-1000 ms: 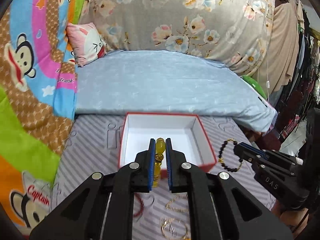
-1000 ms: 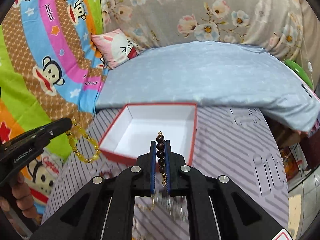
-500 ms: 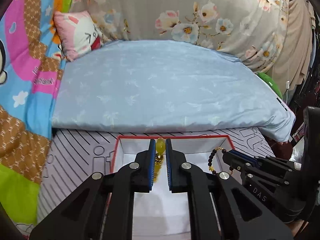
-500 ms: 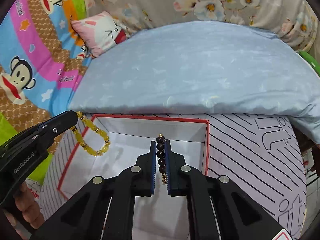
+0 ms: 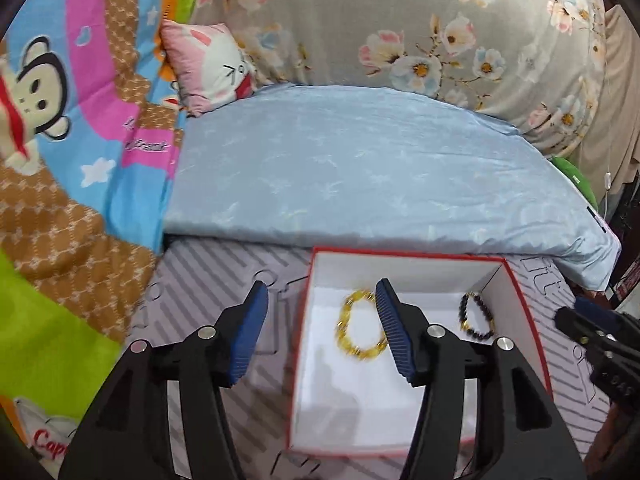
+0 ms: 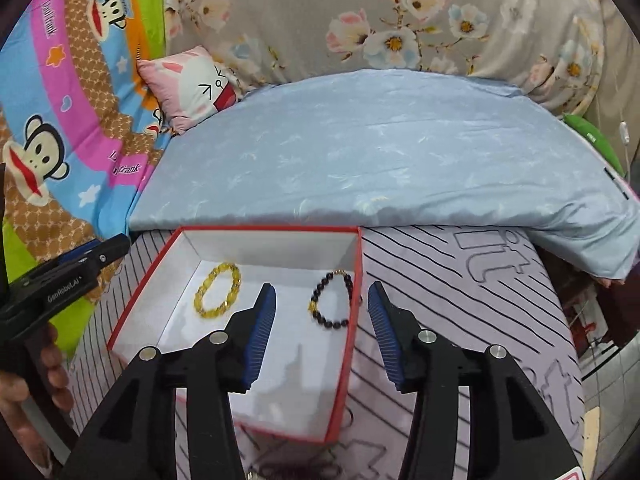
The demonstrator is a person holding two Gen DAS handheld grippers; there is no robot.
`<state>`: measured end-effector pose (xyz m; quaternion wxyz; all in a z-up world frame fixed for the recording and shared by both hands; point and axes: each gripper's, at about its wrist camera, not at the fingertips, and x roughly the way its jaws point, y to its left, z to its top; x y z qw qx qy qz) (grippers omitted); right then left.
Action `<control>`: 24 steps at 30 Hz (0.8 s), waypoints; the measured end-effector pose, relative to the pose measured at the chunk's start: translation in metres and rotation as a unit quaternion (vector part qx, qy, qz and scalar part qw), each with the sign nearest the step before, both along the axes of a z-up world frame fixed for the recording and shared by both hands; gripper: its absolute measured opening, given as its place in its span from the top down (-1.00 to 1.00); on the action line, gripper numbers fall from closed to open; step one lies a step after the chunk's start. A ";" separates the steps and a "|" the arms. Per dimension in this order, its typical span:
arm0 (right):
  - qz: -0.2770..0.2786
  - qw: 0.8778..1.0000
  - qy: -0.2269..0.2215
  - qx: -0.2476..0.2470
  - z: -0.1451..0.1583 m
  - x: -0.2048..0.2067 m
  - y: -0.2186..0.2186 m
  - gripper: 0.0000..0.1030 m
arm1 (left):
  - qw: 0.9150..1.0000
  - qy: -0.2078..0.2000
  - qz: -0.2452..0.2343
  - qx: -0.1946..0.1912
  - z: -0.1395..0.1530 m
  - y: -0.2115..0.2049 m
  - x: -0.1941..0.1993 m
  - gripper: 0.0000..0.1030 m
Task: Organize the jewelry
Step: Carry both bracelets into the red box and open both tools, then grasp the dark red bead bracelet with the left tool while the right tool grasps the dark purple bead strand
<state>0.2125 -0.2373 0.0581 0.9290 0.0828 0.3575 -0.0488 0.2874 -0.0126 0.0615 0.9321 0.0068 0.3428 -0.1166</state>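
Observation:
A red box with a white inside (image 5: 400, 258) (image 6: 260, 232) sits on the striped mat. A yellow bead bracelet (image 5: 352, 330) (image 6: 218, 290) lies in its left half. A dark bead bracelet (image 5: 476, 316) (image 6: 331, 300) lies in its right half near the wall. My left gripper (image 5: 320, 328) is open and empty, over the box's left edge. My right gripper (image 6: 322, 320) is open and empty, above the dark bracelet and the box's right wall. Each gripper shows at the edge of the other view: the right one (image 5: 592, 328), the left one (image 6: 72, 272).
A pale blue folded quilt (image 5: 360, 168) (image 6: 380, 148) lies right behind the box. A pink cat pillow (image 5: 208, 64) (image 6: 188, 88) and cartoon bedding (image 5: 60, 120) are at the left. A floral cover (image 6: 360, 20) hangs at the back. The mat edge drops off at right (image 6: 576, 320).
Both grippers opened and let go of their bracelets, which now lie in the box. Both grippers pulled back and up from the box.

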 end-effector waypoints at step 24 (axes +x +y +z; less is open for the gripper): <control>-0.018 0.998 0.063 0.005 -0.071 -0.178 0.042 -0.09 | 0.994 0.085 0.046 0.045 -0.092 0.041 -0.130 -0.21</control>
